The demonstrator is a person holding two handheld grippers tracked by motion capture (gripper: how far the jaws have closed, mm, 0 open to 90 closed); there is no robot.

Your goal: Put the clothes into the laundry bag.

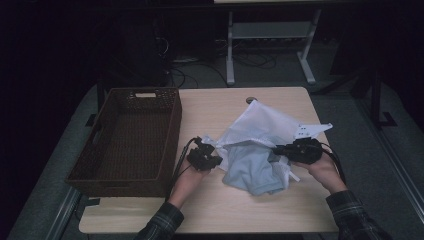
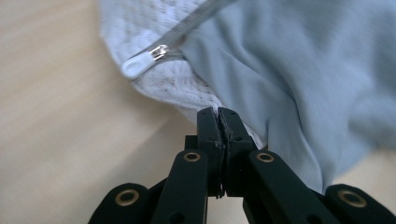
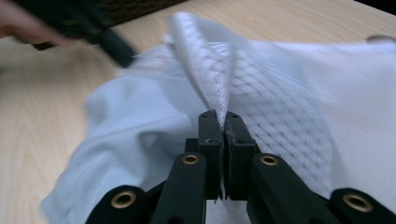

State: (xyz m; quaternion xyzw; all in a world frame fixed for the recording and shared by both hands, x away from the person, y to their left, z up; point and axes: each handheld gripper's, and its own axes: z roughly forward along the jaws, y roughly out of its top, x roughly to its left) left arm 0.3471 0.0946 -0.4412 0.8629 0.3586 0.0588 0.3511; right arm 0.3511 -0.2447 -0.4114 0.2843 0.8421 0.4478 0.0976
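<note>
Two grippers are pinching a white mesh laundry bag [image 1: 260, 127] lying mid-table: the left gripper [image 2: 218, 112] is clamping its near edge beside the zipper pull [image 2: 140, 64], the right gripper [image 3: 219, 116] its zippered rim. A pale blue garment [image 1: 252, 170] is sitting half out of the opening; the brown wicker basket [image 1: 170, 125] is waiting alongside, so the work looks about midway.

white mesh laundry bag [image 1: 260, 125], soft pale-blue cloth garment [image 1: 252, 170], shiny metal zipper pull [image 2: 158, 52], matt wood-grain bench [image 1: 210, 107], dark woven basket [image 1: 131, 141].

Dim, dark-edged high view; gripper views brighter, the right perhaps motion-blurred.
</note>
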